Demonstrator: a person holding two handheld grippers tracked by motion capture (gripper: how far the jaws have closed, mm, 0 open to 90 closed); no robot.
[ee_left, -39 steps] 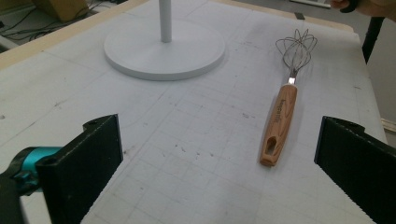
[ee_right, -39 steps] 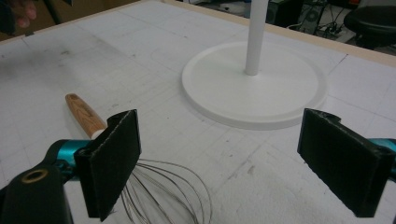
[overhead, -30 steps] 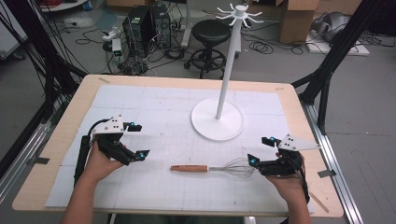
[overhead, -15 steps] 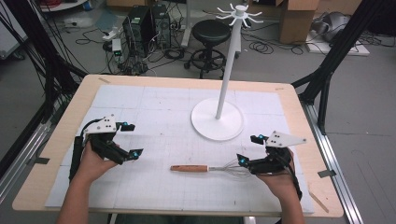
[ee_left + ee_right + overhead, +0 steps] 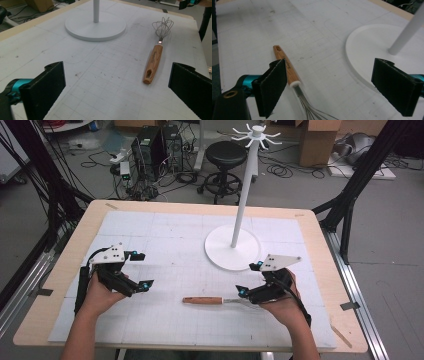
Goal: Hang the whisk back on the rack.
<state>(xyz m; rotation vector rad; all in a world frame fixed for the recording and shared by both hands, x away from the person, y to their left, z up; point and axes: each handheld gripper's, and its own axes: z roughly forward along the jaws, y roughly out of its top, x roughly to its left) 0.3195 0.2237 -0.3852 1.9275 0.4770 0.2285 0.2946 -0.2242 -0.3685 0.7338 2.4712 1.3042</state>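
Note:
A whisk with a wooden handle [image 5: 202, 300] lies flat on the white gridded mat [image 5: 165, 232], its wire head pointing right. My right gripper [image 5: 249, 279] hovers over the wire end, open, with the jaws wide apart. In the right gripper view, the whisk's handle [image 5: 286, 67] lies just beside the left jaw of my right gripper [image 5: 337, 87] and the wires run down out of view. My left gripper [image 5: 144, 269] is open to the left of the handle, holding nothing. In the left gripper view, the whisk [image 5: 154, 56] lies ahead and to the right of my left gripper [image 5: 117, 92].
A white stand with a round base [image 5: 232, 247], a tall pole and hooks at its top [image 5: 257, 132] is at the mat's back right, close to my right gripper. The wooden table edge [image 5: 55, 270] frames the mat. Beyond the table are a stool, cables and equipment.
My right gripper has moved left, closer to the whisk's wire end. The left gripper has barely shifted. The whisk has not moved.

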